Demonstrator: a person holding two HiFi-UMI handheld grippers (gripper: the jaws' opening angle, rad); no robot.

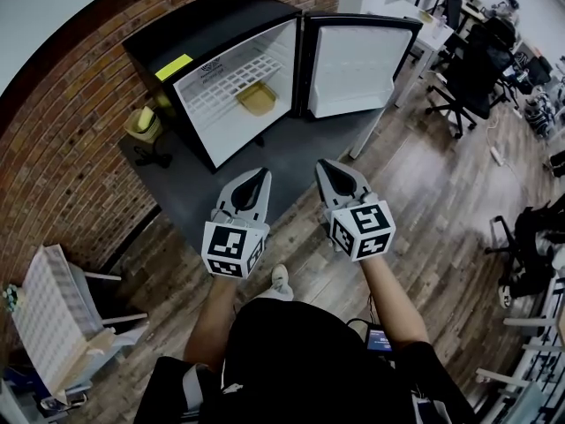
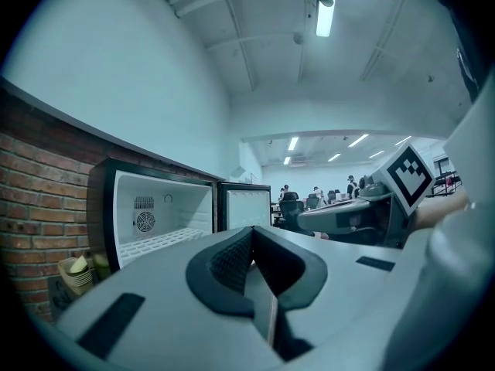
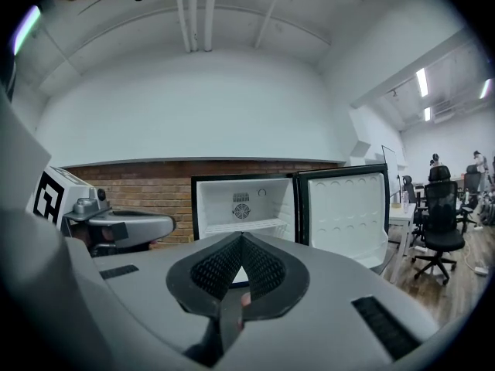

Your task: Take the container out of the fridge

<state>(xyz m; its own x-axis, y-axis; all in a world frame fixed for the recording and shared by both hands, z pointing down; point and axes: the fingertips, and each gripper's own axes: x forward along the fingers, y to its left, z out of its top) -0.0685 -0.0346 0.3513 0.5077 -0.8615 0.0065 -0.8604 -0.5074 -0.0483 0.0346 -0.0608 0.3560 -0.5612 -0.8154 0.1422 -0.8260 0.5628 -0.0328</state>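
While the fridge (image 1: pixel 203 25) stood with its door (image 1: pixel 353 60) open, left gripper (image 1: pixel 256 177) and right gripper (image 1: pixel 331 168) hung well short of it, jaws together, empty. Best plan was to open one, reach in level, and clamp the yellow container (image 1: pixel 256 98) by its rim on the wire shelf (image 1: pixel 221 85).

The fridge (image 1: pixel 212 51) stands on the surface (image 1: pixel 194 193) in the upper middle of the head view, its back to the wall (image 1: pixel 62 131) at upper left; its door (image 1: pixel 357 64) hangs wide to the right; the container (image 1: pixel 256 98) sits on the shelf (image 1: pixel 225 82) inside, toward the right; a bin (image 1: pixel 144 124) stands on the surface just left of the fridge; below the fridge, mid-frame, the left gripper (image 1: pixel 254 177) and right gripper (image 1: pixel 332 168) hang side by side, apart, well short of the shelf; a desk (image 1: pixel 415 16) and chairs (image 1: pixel 468 82) fill the upper right; a rack (image 1: pixel 48 316) stands at lower left.
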